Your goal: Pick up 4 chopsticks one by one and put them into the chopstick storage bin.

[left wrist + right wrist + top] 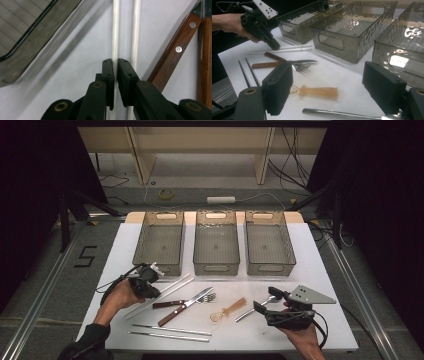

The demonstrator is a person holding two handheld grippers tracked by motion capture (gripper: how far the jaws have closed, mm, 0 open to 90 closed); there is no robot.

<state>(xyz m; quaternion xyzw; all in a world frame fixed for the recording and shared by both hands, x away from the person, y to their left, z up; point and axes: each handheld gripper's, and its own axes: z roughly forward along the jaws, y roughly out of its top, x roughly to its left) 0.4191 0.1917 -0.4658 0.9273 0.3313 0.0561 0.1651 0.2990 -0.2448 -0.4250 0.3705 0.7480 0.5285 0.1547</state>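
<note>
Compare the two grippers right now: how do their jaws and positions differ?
The left gripper is shut on one white chopstick; the right gripper stands open, holding nothing. The left gripper points down at the table; the right gripper hovers above a metal spoon. Both have black jaws.

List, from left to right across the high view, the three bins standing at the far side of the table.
Left bin → middle bin → right bin. All three look empty, handle cut-outs facing near and far.
</note>
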